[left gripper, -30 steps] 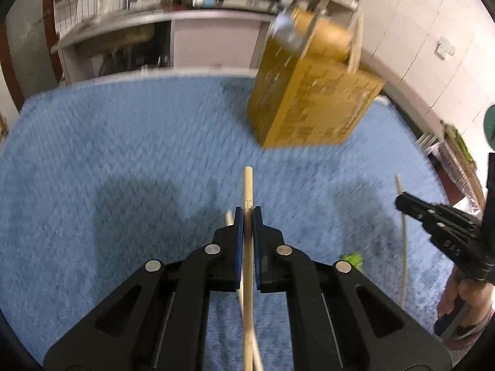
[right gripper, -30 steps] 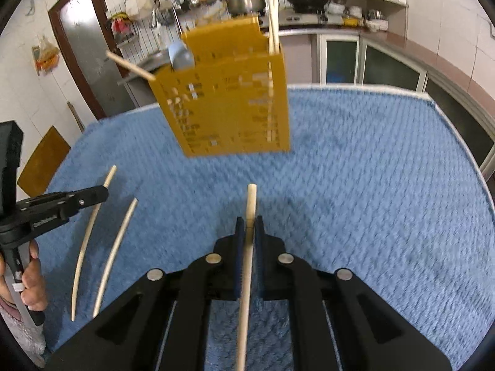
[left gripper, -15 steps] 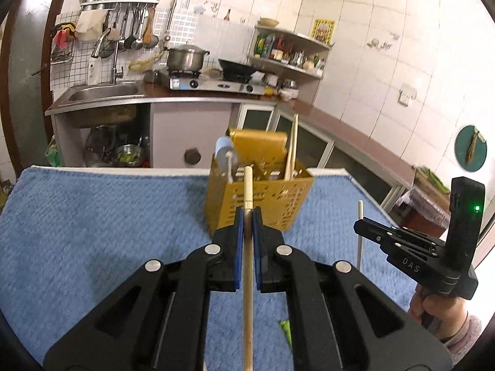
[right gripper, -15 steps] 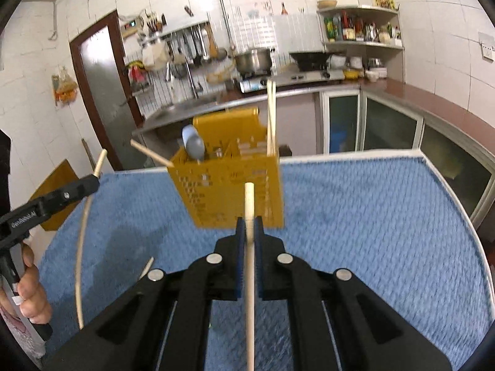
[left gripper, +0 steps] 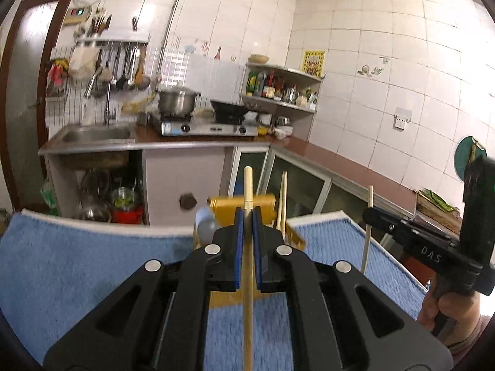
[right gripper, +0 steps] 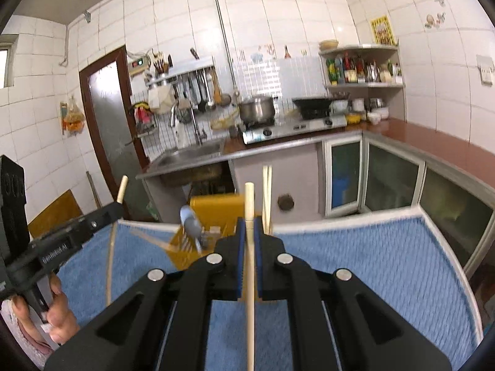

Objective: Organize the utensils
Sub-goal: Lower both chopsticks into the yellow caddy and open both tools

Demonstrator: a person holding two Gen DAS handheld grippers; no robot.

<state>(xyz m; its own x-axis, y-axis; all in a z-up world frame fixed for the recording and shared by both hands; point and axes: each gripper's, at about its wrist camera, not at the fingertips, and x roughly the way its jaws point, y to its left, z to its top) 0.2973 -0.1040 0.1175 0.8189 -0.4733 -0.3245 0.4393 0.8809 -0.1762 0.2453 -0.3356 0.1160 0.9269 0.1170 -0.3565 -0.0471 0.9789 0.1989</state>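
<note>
Over the blue table (right gripper: 371,247), each gripper's fingers are clamped on one chopstick: left gripper (left gripper: 246,216), right gripper (right gripper: 249,225). Yellow caddy (right gripper: 216,208) sits ahead, already holding a spoon and chopsticks. These two aren't in yet.

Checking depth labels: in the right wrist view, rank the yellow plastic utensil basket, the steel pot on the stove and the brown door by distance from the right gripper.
1. Yellow plastic utensil basket: on the blue mat, just ahead of the right gripper.
2. Steel pot: on the stove, at the back counter.
3. Brown door: far left; too close to the pot to rank firmly.
</note>
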